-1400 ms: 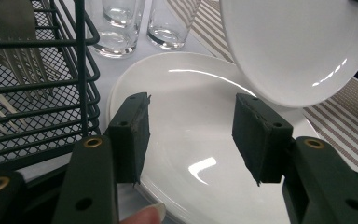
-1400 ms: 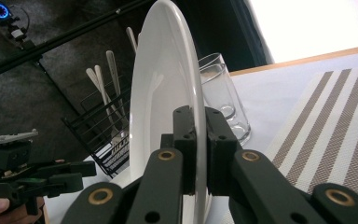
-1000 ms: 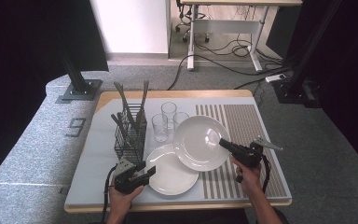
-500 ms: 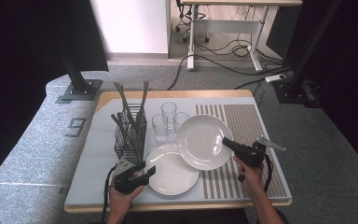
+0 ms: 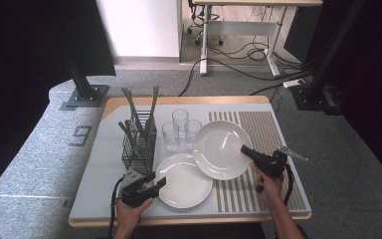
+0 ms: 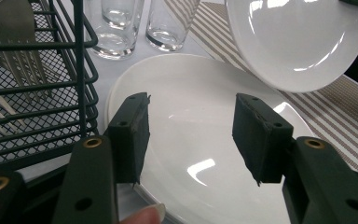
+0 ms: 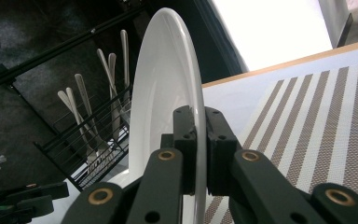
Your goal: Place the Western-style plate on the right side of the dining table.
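right hand-held gripper (image 5: 244, 149): jaws pinched on the rim of the lifted plate (image 5: 222, 149), seen edge-on between the pads in the right gripper view.
lifted plate: held tilted above the surface (image 5: 104, 194), its lower edge overlapping the far rim of the flat plate (image 5: 184, 180) in the high view; whether the two touch cannot be told.
left hand-held gripper (image 5: 160, 182): jaws spread apart, gripping nothing, hovering at the near-left rim of the flat plate.
flat plate: lies on the surface just right of the wire cutlery basket (image 5: 138, 147).
cutlery basket: holds upright forks (image 6: 10, 35) and other cutlery.
glasses (image 5: 180, 128): three, standing together beyond the flat plate, between the basket and the lifted plate.
striped mat (image 5: 266, 129): covers the right part of the surface, under the lifted plate.
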The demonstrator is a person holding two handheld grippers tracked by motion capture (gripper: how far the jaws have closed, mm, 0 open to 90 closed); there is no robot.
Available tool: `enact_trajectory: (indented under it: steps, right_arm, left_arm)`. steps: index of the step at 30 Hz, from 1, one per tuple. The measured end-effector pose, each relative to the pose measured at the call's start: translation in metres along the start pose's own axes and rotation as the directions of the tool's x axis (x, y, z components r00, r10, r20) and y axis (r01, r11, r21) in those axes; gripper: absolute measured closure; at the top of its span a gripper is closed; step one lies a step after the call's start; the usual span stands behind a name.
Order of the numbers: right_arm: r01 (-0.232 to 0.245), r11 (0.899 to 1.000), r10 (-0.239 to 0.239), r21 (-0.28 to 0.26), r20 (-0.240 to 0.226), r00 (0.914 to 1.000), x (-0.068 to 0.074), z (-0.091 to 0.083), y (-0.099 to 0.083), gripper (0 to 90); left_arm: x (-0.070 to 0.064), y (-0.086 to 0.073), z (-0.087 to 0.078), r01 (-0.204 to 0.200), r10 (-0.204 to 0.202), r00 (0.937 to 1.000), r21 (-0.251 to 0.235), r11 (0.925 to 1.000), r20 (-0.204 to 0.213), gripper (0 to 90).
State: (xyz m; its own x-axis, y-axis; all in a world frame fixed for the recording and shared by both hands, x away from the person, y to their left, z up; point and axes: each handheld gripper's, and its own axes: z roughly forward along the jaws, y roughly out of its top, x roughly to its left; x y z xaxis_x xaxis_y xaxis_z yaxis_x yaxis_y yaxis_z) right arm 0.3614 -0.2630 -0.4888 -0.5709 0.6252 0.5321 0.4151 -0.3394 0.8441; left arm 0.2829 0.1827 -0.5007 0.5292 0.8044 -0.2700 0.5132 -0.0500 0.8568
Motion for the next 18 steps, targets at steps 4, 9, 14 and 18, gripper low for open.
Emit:
enact_trajectory:
  steps: [4,9,14,18]
  right_arm:
    - [-0.001,1.000,0.001,-0.006,0.004,1.0000,-0.001,-0.001,0.001,85.6]
    - [0.007,1.000,-0.007,-0.008,0.012,0.9999,-0.003,-0.002,0.002,85.6]
    - [-0.002,1.000,0.003,-0.017,0.021,0.9998,-0.007,-0.004,0.002,85.6]
    - [-0.005,1.000,0.005,-0.023,0.029,0.9996,-0.011,-0.006,0.003,85.6]
  left_arm:
    - [0.000,0.000,0.000,-0.001,0.001,1.0000,-0.001,1.0000,0.000,46.3]
    - [0.000,0.000,0.000,0.001,-0.001,1.0000,-0.003,1.0000,-0.001,46.2]
    - [0.000,0.000,-0.001,0.001,-0.001,1.0000,-0.008,1.0000,-0.001,46.3]
    - [0.000,0.000,-0.001,0.002,-0.002,1.0000,-0.007,1.0000,-0.001,46.4]
